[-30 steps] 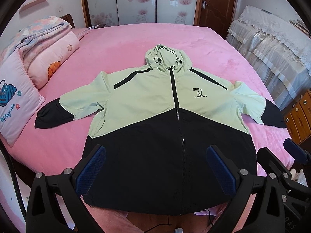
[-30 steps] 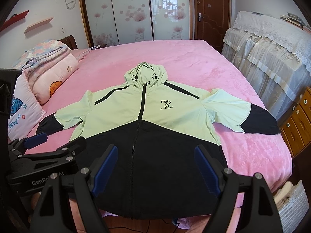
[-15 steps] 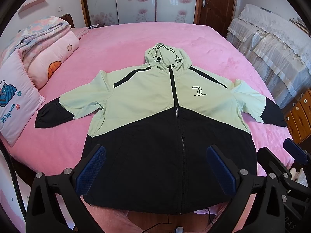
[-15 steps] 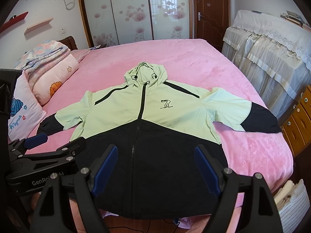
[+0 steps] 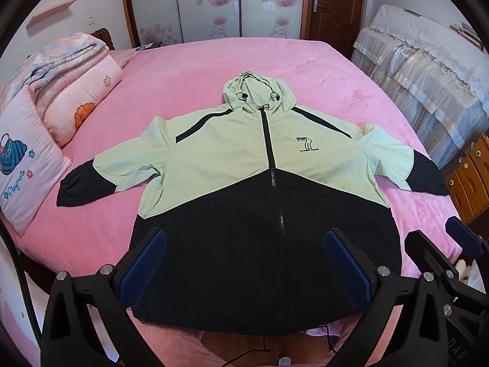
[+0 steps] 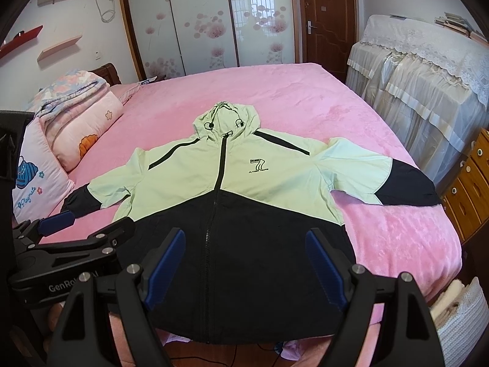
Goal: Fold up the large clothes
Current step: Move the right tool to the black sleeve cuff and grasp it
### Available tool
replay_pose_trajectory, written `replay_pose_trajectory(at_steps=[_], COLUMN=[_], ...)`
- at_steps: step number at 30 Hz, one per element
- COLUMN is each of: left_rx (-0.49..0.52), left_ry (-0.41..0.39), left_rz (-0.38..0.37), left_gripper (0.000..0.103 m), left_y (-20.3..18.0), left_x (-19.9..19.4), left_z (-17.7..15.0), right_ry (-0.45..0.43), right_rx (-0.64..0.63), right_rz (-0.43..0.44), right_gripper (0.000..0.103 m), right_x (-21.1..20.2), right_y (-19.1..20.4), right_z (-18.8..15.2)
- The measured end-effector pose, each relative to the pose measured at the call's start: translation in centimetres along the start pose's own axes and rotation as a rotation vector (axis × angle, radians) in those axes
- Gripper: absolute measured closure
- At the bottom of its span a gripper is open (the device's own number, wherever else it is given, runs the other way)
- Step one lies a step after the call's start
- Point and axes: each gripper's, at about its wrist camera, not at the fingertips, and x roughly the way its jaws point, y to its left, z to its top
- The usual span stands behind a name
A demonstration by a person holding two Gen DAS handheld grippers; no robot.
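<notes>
Nothing has moved since the earlier frames. Hooded jacket — front up, zipped, sleeves spread across pink bed, flat for folding. Left claw and right claw — both spread, empty, poised above the near hem.

The hooded jacket is thin, matt woven cloth; the bed wears plush pink fleece; the door is glossy brown wood.

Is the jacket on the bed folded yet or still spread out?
Spread out. The jacket lies flat, front up and zipped, on the pink bed, both sleeves stretched sideways, hood flat at the top.
</notes>
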Motion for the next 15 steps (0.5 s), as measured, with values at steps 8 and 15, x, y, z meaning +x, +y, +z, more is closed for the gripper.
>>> replay_pose_trajectory(at_steps=[8,15], left_rx=[0.071,0.176], left_ry=[-0.066,-0.184], left_rz=[-0.032,-0.035], left_gripper=[0.001,0.001], left_y=[-3.3,-7.9], left_x=[-2.2,-4.5], left_z=[2.2,5.7], right_ry=[-0.067,-0.145], right_rx=[0.042,0.118], right_rz=[-0.054,-0.118], right_gripper=[0.021,0.021], right_x=[-1.6,-3.5], right_y=[-3.5,-9.1], right_z=[0.2,2.1])
